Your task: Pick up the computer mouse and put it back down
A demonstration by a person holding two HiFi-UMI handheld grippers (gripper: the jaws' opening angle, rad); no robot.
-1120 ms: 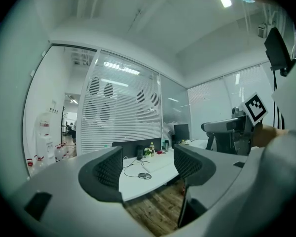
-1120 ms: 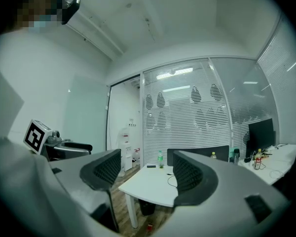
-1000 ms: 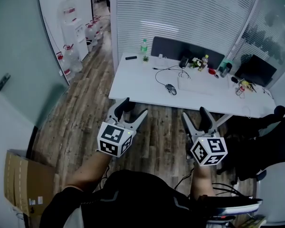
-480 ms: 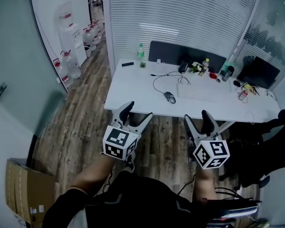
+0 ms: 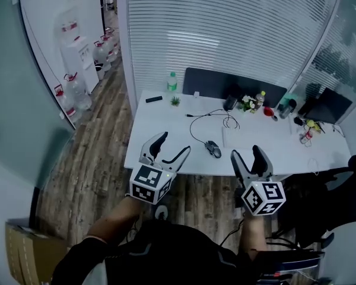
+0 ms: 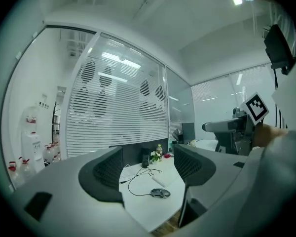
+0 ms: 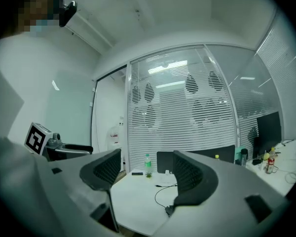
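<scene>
A dark computer mouse [image 5: 213,149] lies on the white desk [image 5: 166,129] near its front edge, its cable looping toward the back. My left gripper [image 5: 172,144] hangs open at the desk's front edge, left of the mouse. My right gripper [image 5: 245,153] is open too, just right of the mouse. Neither holds anything. The left gripper view shows the mouse [image 6: 160,193] ahead, low between the spread jaws of the left gripper [image 6: 148,169]. In the right gripper view the mouse [image 7: 168,211] peeks out beside the right jaw of the right gripper [image 7: 147,174].
On the desk stand a white keyboard [image 5: 240,136], a green-capped bottle [image 5: 172,82], a small plant [image 5: 175,100], a black handset [image 5: 153,99] and clutter at the right end. A black office chair [image 5: 320,200] stands to the right. Water jugs [image 5: 71,91] line the left wall.
The person has stepped toward the desk. Both grippers, still open, have come from over the wooden floor up to the desk's front edge, either side of the mouse.
</scene>
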